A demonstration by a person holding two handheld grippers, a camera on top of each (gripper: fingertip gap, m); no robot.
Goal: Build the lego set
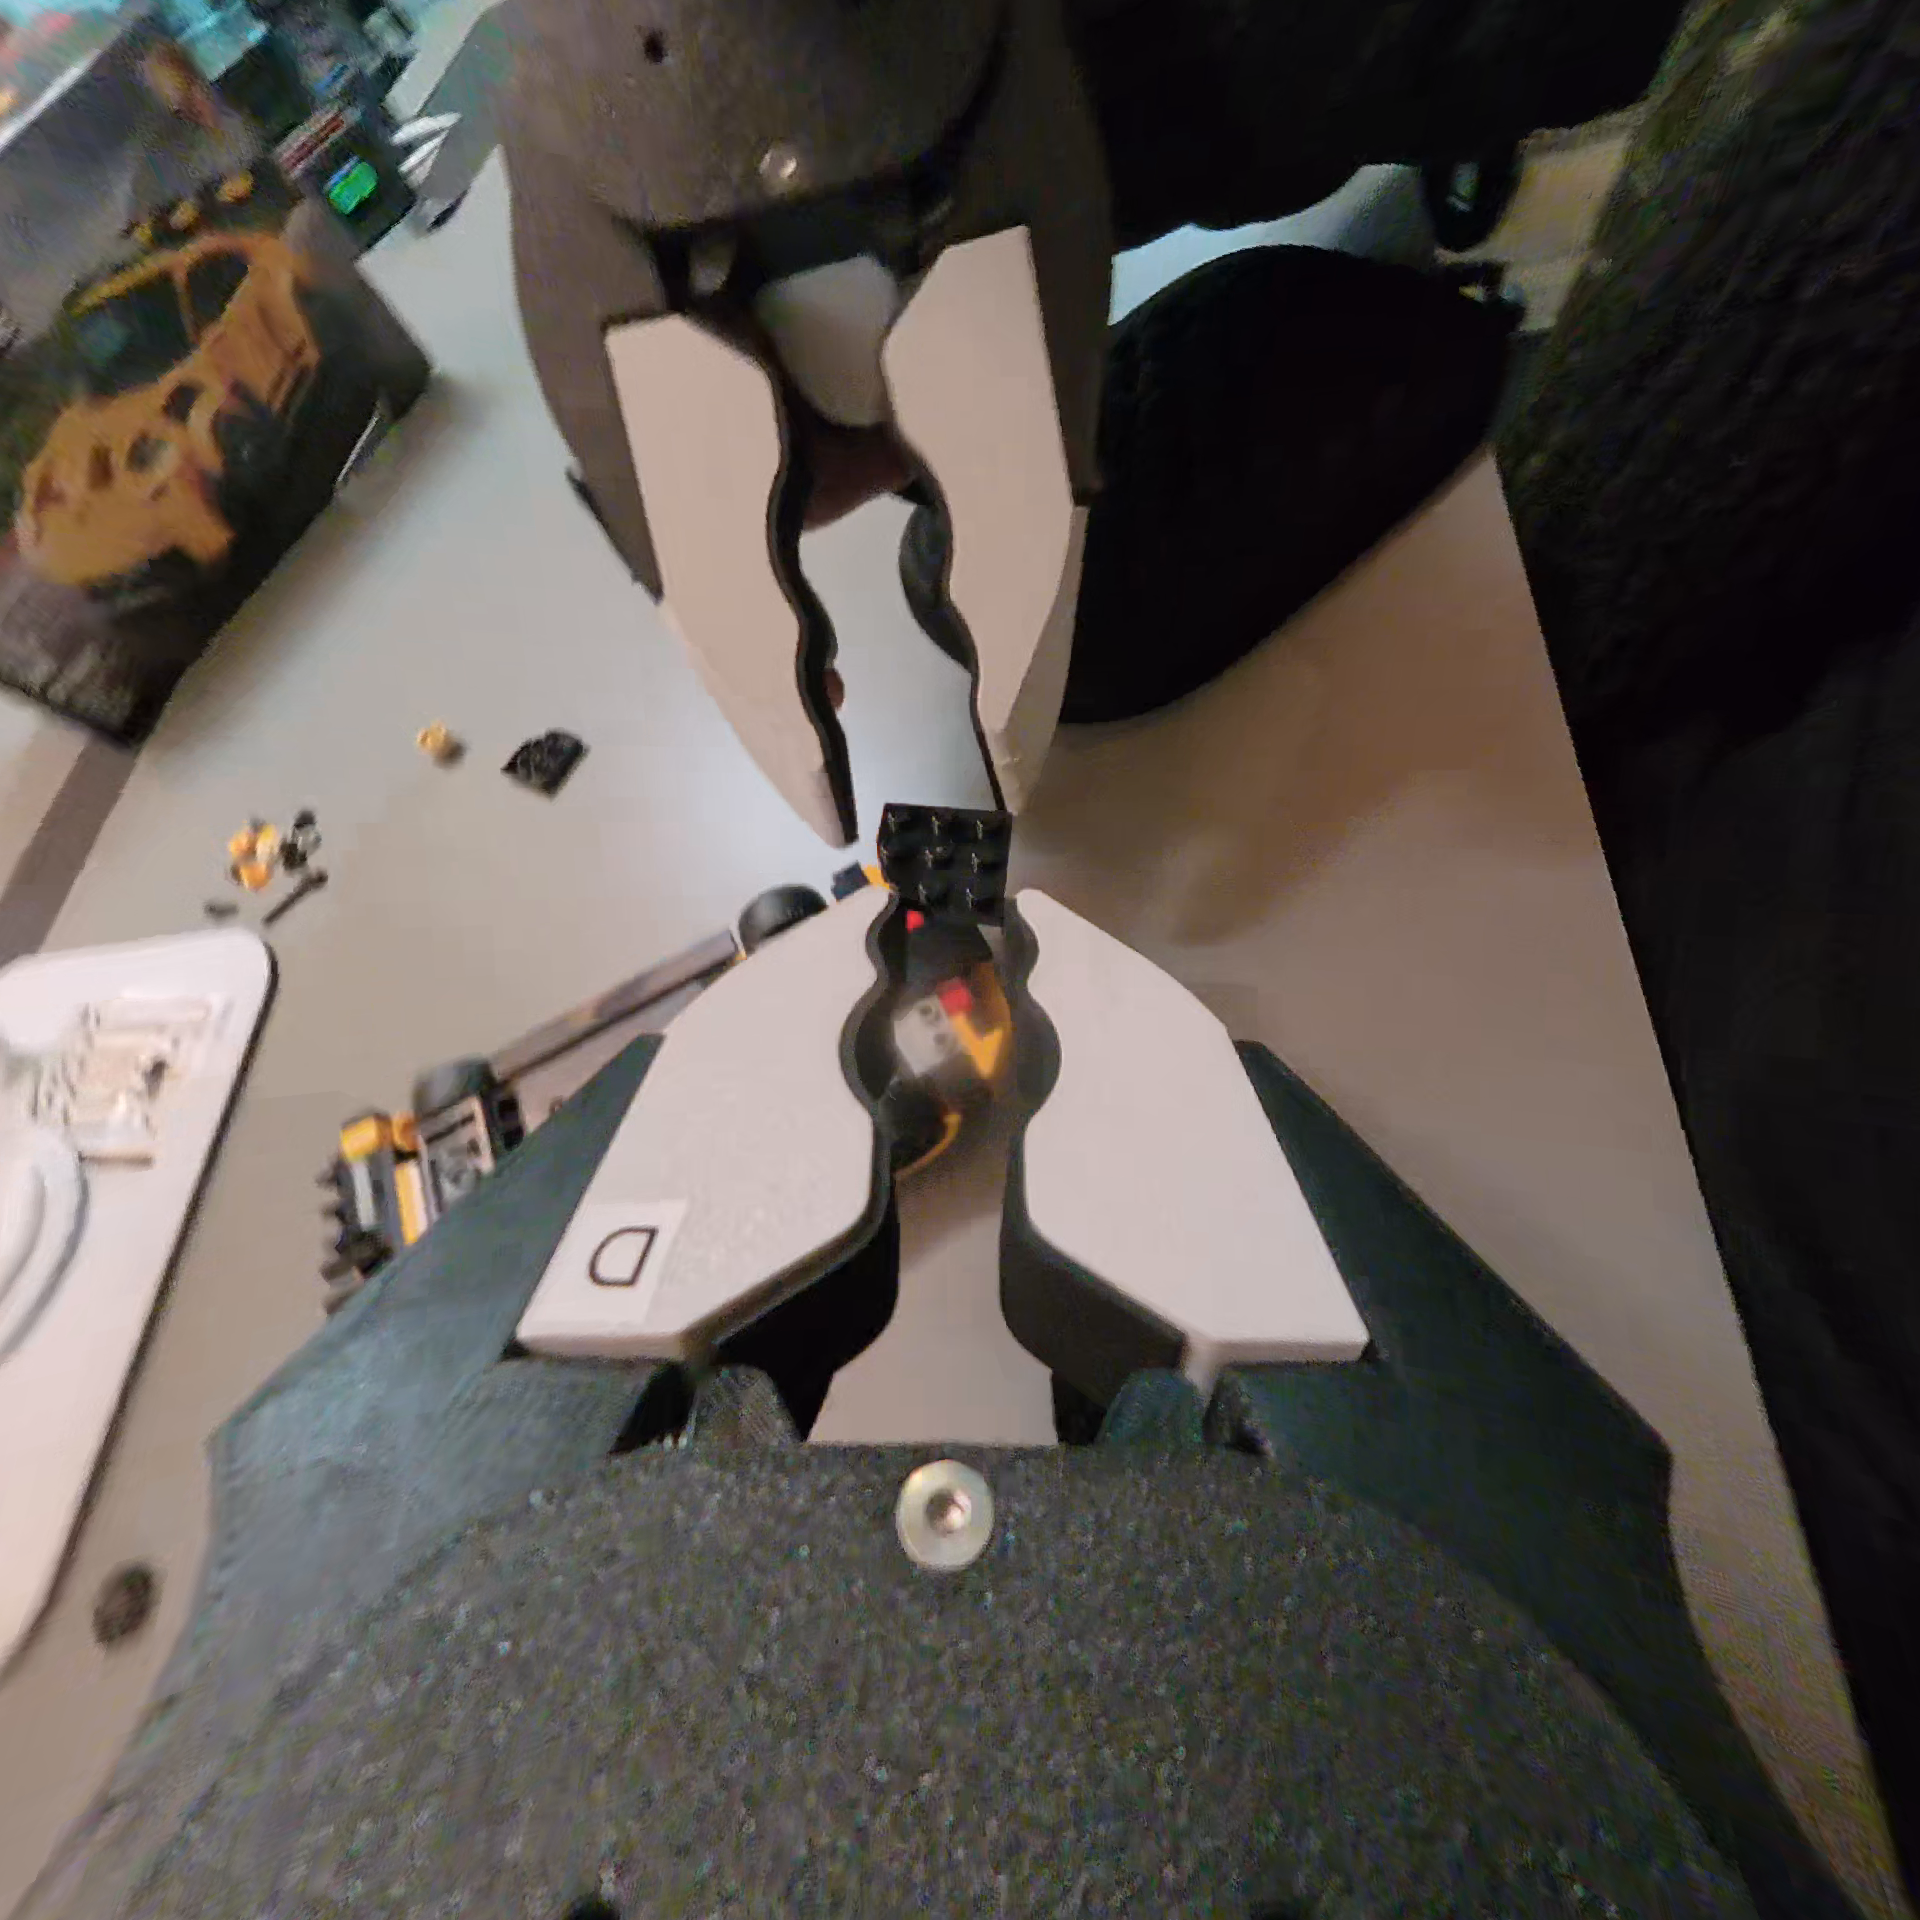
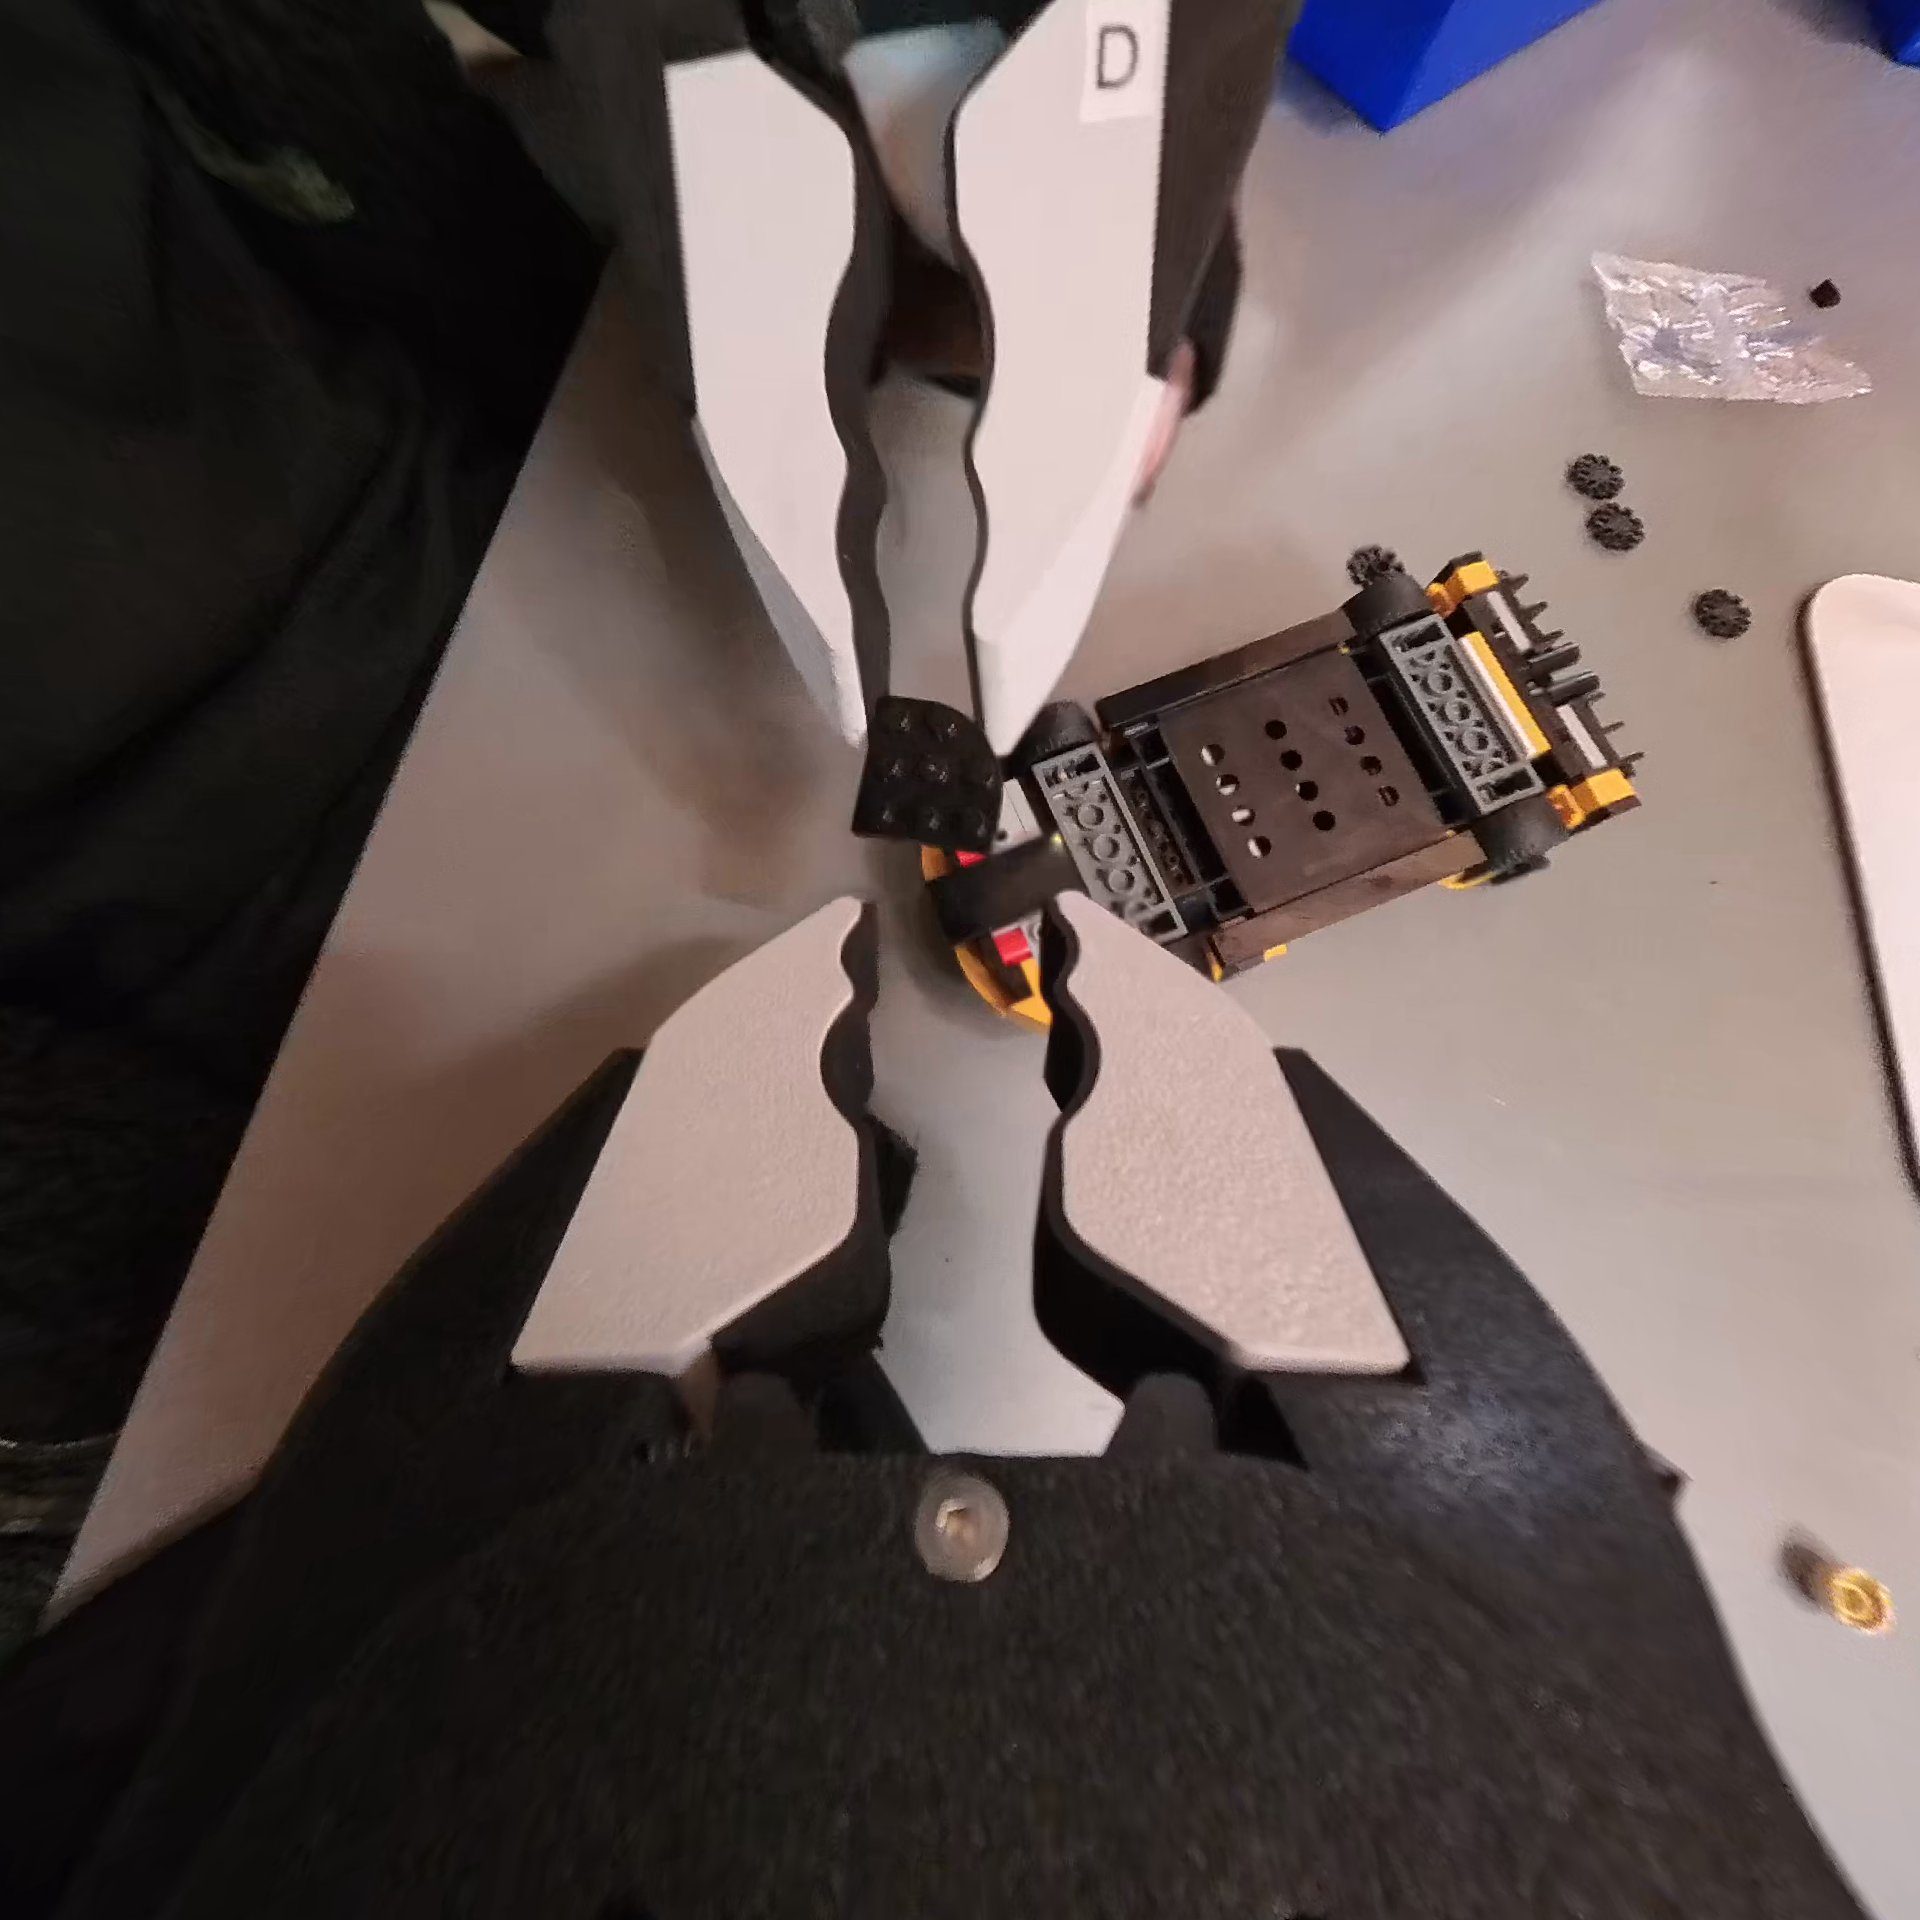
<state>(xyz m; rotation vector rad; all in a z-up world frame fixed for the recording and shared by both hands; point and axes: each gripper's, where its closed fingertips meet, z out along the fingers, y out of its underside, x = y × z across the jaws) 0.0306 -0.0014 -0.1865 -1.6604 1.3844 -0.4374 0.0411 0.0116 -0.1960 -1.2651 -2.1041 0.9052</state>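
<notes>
A black and yellow lego car [image 2: 1299, 779] lies underside up on the grey table; it also shows in the left wrist view [image 1: 436, 1143]. My left gripper [image 1: 948, 909], also seen in the right wrist view [image 2: 925, 732], is shut on a small black studded plate [image 1: 943, 857] [image 2: 925, 779] and holds it at the car's yellow and red front end [image 2: 992, 951]. My right gripper [image 2: 958, 904] is open, its jaws either side of that front end. It faces the left gripper tip to tip [image 1: 925, 805].
The lego box [image 1: 156, 416], loose small pieces [image 1: 270, 842] and a white tray [image 1: 156, 1299] lie left. A blue box [image 2: 1403, 42], a plastic bag [image 2: 1725, 332], black gear pieces [image 2: 1610, 499] and a gold piece [image 2: 1860, 1600] lie right. Dark clothing [image 2: 208, 520] borders the table edge. Left and right tips are no more than a few centimetres apart.
</notes>
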